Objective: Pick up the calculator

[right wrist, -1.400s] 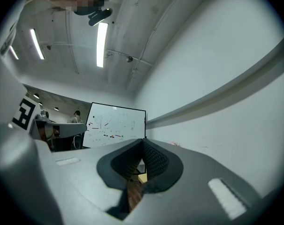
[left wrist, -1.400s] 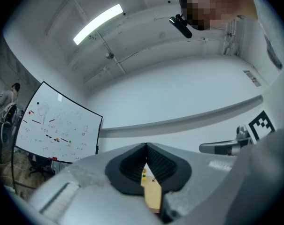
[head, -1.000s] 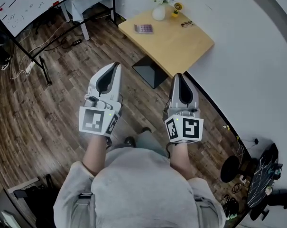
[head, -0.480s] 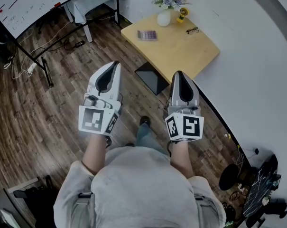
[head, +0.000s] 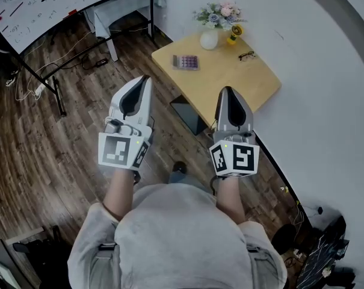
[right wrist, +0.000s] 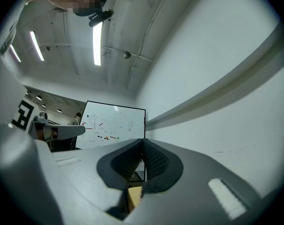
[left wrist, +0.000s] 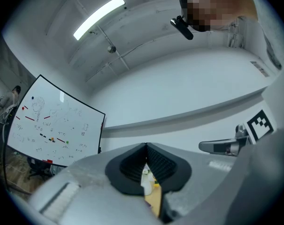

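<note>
Plainly nothing is done yet: the calculator (head: 186, 61) lies untouched on the table (head: 230, 86), well ahead of the left hand-held gripper (head: 142, 82) and the right hand-held gripper (head: 227, 94), both clenched on nothing.

A dark wood-plank floor (head: 55, 155) meets a curved white wall (head: 332, 83). A light wooden bench (head: 230, 84) stands against the wall, with a whiteboard (head: 31, 5) on black legs beyond. Strip lights (left wrist: 98, 17) glow overhead.
</note>
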### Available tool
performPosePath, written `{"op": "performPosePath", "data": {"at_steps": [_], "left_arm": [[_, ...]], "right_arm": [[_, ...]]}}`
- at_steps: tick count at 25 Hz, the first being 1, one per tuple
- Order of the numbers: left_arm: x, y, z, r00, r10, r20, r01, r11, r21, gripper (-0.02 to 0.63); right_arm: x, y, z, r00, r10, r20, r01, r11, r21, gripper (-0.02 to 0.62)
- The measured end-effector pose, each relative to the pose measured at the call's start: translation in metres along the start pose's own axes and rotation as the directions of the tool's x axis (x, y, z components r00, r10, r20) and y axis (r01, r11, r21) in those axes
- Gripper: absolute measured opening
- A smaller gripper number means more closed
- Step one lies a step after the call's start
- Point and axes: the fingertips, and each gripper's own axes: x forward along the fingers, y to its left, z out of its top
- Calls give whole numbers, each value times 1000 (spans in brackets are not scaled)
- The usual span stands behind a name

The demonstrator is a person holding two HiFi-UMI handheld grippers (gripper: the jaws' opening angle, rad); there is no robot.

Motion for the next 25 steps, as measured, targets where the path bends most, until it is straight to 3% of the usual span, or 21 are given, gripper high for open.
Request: {"op": "performPosePath", "data": {"at_steps": [8,13,25], "left_arm": [[50,7,-22,999,40,17,-40,999,-18,5],[79,6,-26,999,52,8,-52,999,9,5],[111,-1,-45,996,87,-17,-87,996,26,5]], "right_arm": [[48,-35,-7,999,40,10,-40,999,-5,3],[71,-54,-13,998,62,7,-62,998,-2,2],[100,-82,-33,993,120,-9,-120,992,33,3]]}}
